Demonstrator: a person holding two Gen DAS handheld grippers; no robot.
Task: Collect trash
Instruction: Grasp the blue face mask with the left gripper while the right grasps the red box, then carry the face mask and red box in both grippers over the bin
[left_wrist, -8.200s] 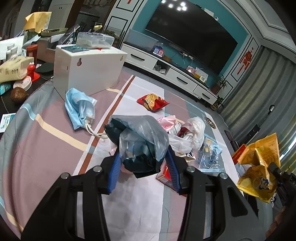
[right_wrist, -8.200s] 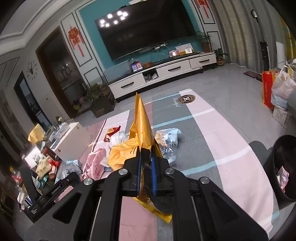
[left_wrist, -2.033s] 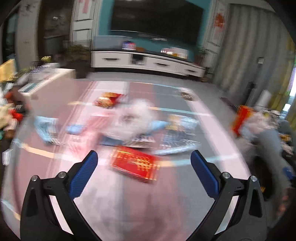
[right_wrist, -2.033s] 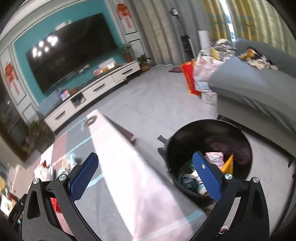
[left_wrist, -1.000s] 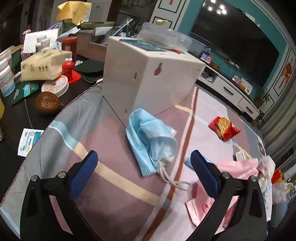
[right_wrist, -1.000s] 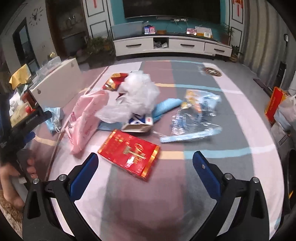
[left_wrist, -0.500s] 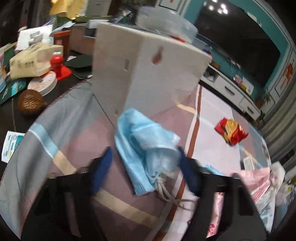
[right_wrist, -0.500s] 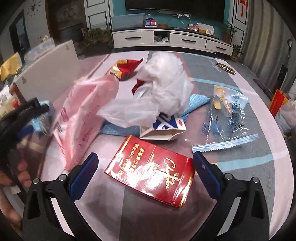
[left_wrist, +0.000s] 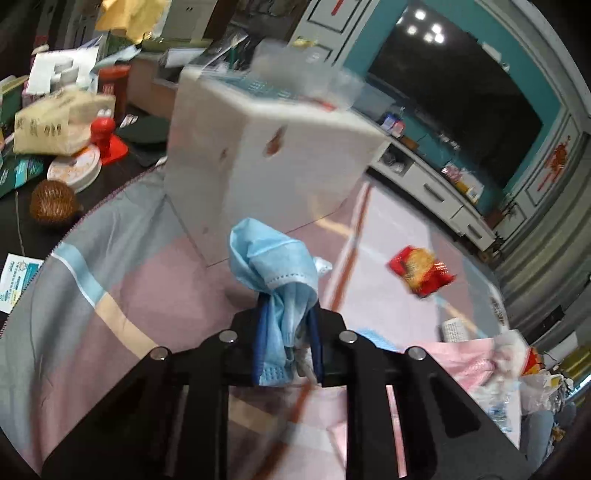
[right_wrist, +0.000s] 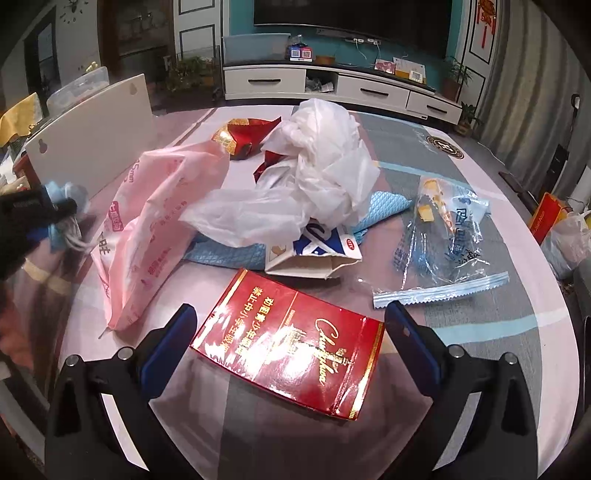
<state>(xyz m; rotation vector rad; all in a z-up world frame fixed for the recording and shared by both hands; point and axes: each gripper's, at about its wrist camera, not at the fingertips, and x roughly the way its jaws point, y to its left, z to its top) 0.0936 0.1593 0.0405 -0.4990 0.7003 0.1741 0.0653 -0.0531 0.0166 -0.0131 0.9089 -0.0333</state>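
Since a second ago the left gripper (left_wrist: 287, 343) has just been closing and now pinches the blue mask (left_wrist: 275, 266), lifted off the rug (left_wrist: 122, 280) by the white box (left_wrist: 266, 162). Soft, light, floppy: its bunched middle is a fair hold. It tilts down. The right gripper (right_wrist: 291, 332) hangs released over the red box (right_wrist: 291, 341), stiff, best taken by its edges.

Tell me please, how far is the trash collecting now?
In hand: the left gripper has just closed on the blue face mask. The right gripper is open over the red box. Left: pink bag, white bag, clear zip bag, red wrapper.
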